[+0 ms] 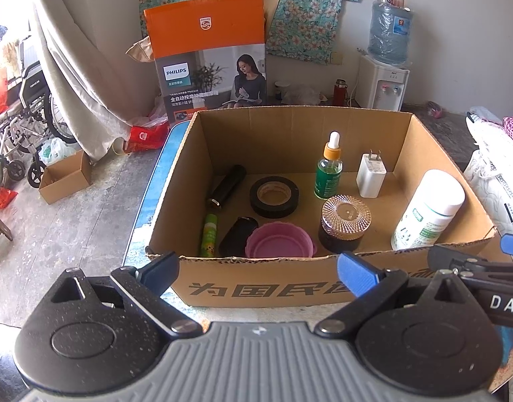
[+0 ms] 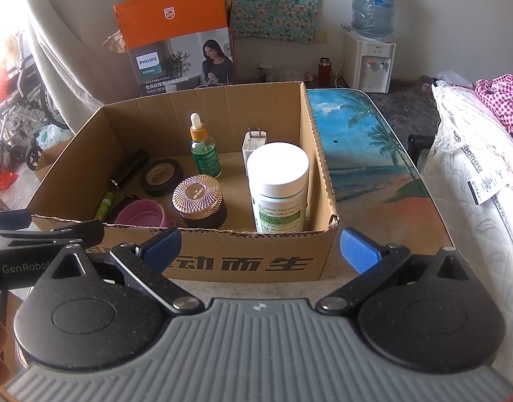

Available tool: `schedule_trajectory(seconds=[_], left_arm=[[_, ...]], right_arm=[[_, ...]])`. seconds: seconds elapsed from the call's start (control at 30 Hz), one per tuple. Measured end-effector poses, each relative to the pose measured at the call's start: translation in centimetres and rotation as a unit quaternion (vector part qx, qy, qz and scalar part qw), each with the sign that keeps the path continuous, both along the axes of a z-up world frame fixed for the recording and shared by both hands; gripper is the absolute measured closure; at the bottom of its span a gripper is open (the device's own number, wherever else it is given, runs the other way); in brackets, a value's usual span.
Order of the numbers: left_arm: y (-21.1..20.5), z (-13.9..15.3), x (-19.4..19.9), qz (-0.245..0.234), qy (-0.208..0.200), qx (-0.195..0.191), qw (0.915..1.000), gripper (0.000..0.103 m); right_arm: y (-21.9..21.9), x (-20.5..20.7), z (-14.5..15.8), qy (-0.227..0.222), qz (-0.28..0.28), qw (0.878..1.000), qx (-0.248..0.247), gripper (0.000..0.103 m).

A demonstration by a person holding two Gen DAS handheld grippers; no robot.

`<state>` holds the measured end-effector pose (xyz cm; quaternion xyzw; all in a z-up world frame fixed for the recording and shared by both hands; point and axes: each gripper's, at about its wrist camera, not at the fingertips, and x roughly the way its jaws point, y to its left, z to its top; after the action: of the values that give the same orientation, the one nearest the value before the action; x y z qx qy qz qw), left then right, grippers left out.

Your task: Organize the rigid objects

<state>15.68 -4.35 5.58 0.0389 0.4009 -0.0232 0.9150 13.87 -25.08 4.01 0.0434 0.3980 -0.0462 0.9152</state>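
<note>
Hovering just short of the cardboard box (image 1: 290, 288), I hold both grippers spread wide with nothing between the pads: my left gripper (image 1: 260, 271) sits before the near wall's left half, my right gripper (image 2: 260, 251) before its right corner. Everything rigid already lies beyond my fingertips, inside the box, so I judge the gathering largely done and the tidying within it still open.

Ahead of the left jaws, closest to me, the pink cup (image 1: 279, 240) sits against the near wall, with a dark case (image 1: 237, 237) and a thin green tube (image 1: 209, 234) to its left. Farther in lie the tape roll (image 1: 274, 197) and a black cylinder (image 1: 228, 185), flat so they cannot roll far. Right of the cup stands the ribbed-lid jar (image 1: 345, 222); behind it the dropper bottle (image 1: 329, 167) and the white charger (image 1: 371, 175) stand upright near the far wall.

Straight ahead of my right jaws, the white-capped bottle (image 2: 279, 187) stands in the near right corner, which seems to steady it. Beyond the box's right side, the beach-print table (image 2: 363, 140) lies bare.
</note>
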Motion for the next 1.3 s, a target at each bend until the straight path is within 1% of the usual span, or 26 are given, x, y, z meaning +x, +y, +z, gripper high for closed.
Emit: schedule_trajectory(seconds=[1.3], left_arm=[[-0.07,0.15,-0.08,-0.001,-0.001,0.000,1.0000,0.002]], right_arm=[[-0.14,-0.35,0.30,0.000,-0.002,1.000,0.001,0.001]])
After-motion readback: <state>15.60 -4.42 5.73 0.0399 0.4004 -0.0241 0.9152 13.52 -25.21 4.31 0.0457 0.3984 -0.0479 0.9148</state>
